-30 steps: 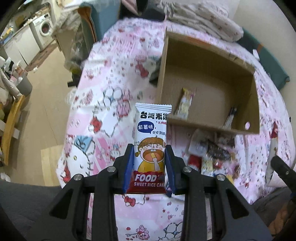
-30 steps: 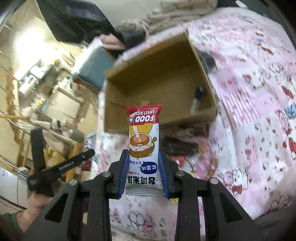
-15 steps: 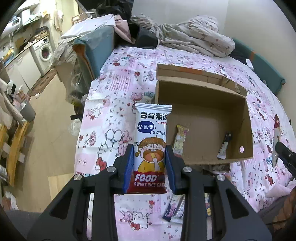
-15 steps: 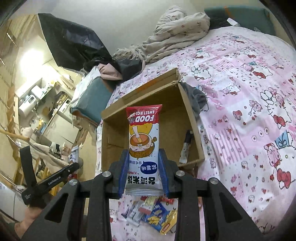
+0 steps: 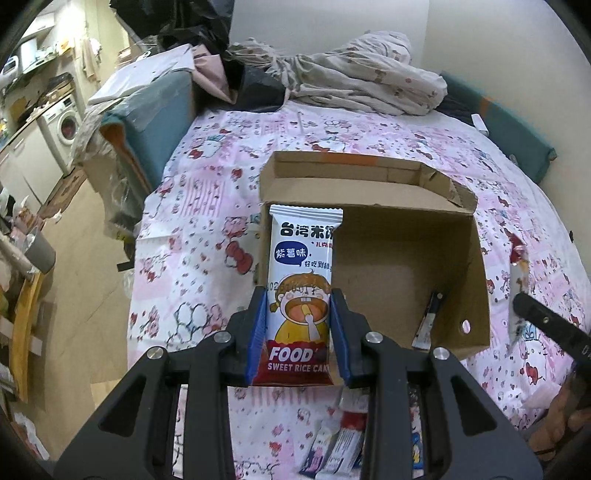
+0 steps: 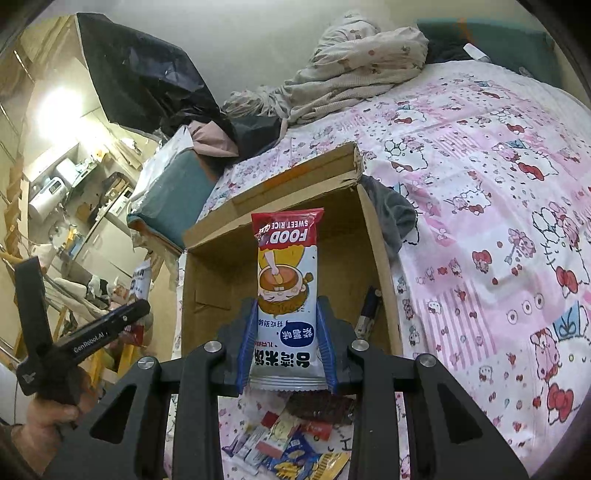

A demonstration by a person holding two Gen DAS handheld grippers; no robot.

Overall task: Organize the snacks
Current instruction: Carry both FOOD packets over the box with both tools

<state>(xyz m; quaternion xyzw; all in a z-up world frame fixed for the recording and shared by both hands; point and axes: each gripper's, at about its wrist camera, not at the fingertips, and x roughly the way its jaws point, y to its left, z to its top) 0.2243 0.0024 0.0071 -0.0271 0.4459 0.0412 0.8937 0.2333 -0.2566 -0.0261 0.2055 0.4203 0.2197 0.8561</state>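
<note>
A bed covered by a pink cartoon-print sheet [image 5: 369, 136] fills the room's middle. At its far end lies a crumpled beige floral blanket [image 5: 354, 88] against a plain white wall [image 5: 325, 22]. Left of the bed, tan flooring [image 5: 85, 236] leads to a white front-loading washing machine [image 5: 64, 123].

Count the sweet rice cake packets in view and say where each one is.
2. One sweet rice cake packet is clamped upright in the left gripper; the other packet is clamped upside down in the right gripper. More could be hidden in the loose snack pile.
</note>
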